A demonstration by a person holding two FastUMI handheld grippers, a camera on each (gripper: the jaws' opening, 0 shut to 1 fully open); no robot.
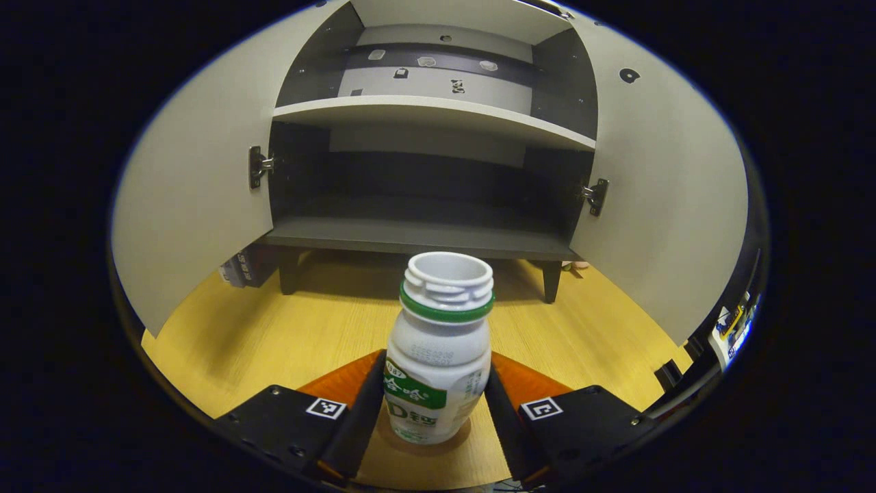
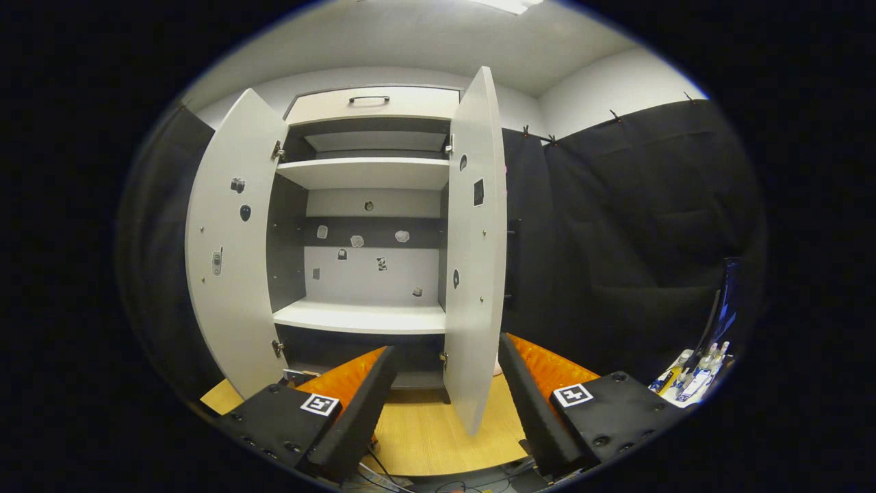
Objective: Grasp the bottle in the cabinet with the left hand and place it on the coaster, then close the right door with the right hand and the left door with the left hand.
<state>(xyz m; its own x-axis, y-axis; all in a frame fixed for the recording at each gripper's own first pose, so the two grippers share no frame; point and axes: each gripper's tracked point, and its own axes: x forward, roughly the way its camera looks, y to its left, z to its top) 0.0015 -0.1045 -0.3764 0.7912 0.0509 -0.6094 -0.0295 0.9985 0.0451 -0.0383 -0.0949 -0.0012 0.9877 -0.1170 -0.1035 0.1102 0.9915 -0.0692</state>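
Note:
A white bottle [image 1: 438, 356] with a green label and an open neck stands upright on the wooden table [image 1: 274, 335], in front of the cabinet [image 1: 424, 233]. My left gripper [image 1: 438, 359] holds it, both fingers pressed to its sides. A slightly darker round patch lies under the bottle; I cannot tell whether it is the coaster or a shadow. Both doors stand wide open: left door [image 1: 198, 205], right door [image 1: 657, 205]. In the right gripper view my right gripper [image 2: 445, 346] is open and empty, a short way back from the edge of the right door [image 2: 475, 260]. The left door [image 2: 233, 239] is swung out.
The cabinet shelves [image 2: 363, 318] hold nothing; small stickers dot the back panel. A dark object [image 1: 239, 267] sits on the table by the cabinet's left leg. Small bottles [image 2: 691, 376] stand at the far right. Black cloth [image 2: 616, 239] hangs right of the cabinet.

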